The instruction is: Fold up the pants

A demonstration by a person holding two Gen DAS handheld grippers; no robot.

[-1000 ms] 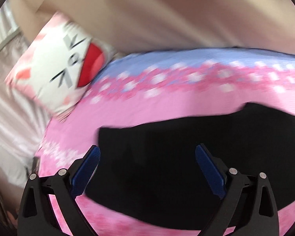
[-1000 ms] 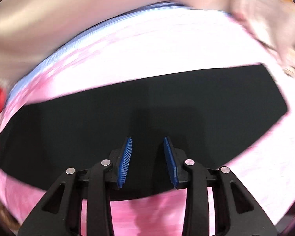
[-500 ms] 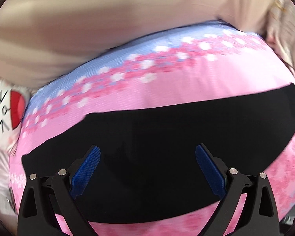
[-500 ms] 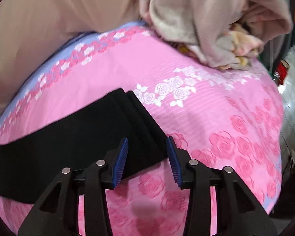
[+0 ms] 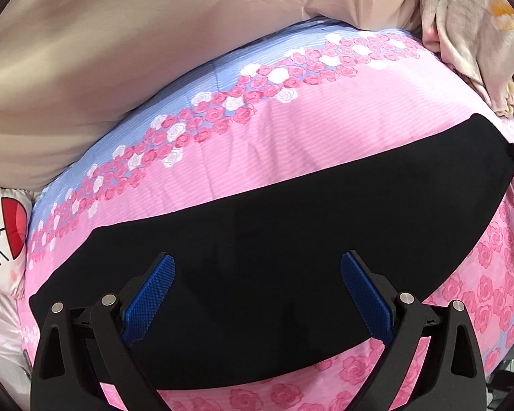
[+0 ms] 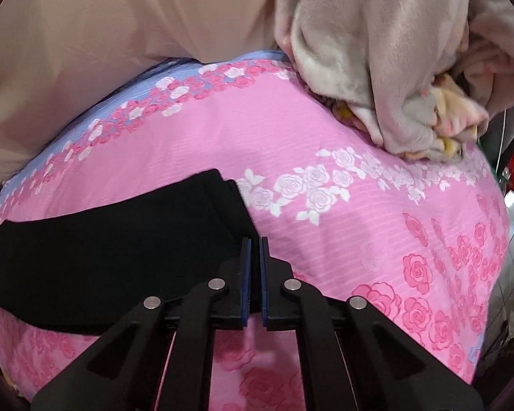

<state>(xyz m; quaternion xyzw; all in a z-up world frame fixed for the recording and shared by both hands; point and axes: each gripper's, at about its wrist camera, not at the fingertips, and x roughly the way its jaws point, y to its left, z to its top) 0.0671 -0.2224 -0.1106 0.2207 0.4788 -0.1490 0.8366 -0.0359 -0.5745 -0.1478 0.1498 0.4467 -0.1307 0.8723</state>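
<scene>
A bed (image 5: 325, 130) fills both views, covered in a pink sheet printed with roses and a pale blue band along its far side. Across it lie the black pants (image 5: 291, 239), a long flat strip with stacked layers showing at one end in the right wrist view (image 6: 120, 250). A beige blanket (image 6: 394, 51) is heaped at the far corner; only the right view shows its crumpled folds in full. Only the left view shows the white cartoon pillow (image 5: 1, 236) clearly, at the other end. The left gripper (image 5: 257, 291) hangs over the pants with its blue pads spread wide, nothing between them. The right gripper (image 6: 254, 274) is closed at the pants' end corner, seemingly pinching the fabric edge, though black on black hides the contact.
</scene>
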